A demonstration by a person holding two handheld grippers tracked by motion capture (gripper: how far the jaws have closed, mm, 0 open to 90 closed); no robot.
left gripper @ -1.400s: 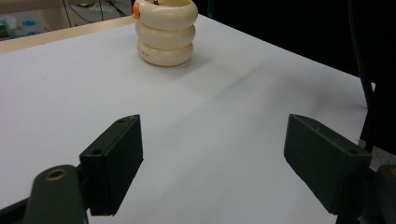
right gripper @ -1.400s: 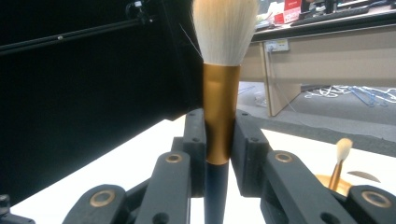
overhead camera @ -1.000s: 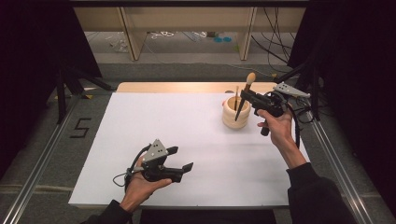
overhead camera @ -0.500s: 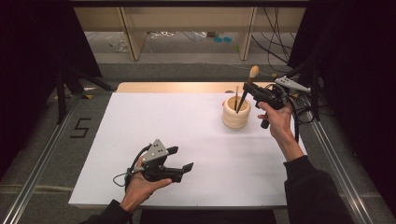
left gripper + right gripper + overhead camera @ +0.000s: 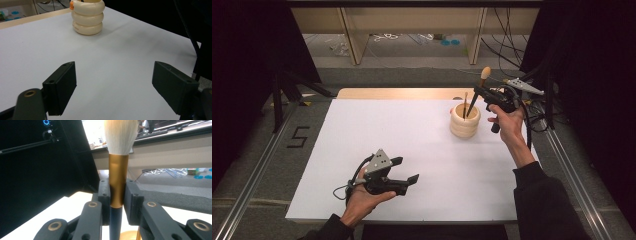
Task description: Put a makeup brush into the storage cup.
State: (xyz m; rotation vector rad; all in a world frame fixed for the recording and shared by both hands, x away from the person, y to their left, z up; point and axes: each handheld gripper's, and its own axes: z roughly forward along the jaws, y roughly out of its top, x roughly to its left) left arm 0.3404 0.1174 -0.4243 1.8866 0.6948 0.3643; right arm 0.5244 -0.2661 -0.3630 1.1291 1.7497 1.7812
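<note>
The makeup brush (image 5: 118, 170) sits clamped by its gold ferrule between the jaws of the right gripper (image 5: 482, 92), bristles up, its dark handle slanting down into the mouth of the cream ringed holder (image 5: 465, 121) at the far right of the white table (image 5: 362, 130), where a thinner brush (image 5: 465, 104) stands too. Well apart at the near edge, the left gripper (image 5: 404, 170) rests low over the table, jaws spread wide with nothing between them, pointing towards that holder.
</note>
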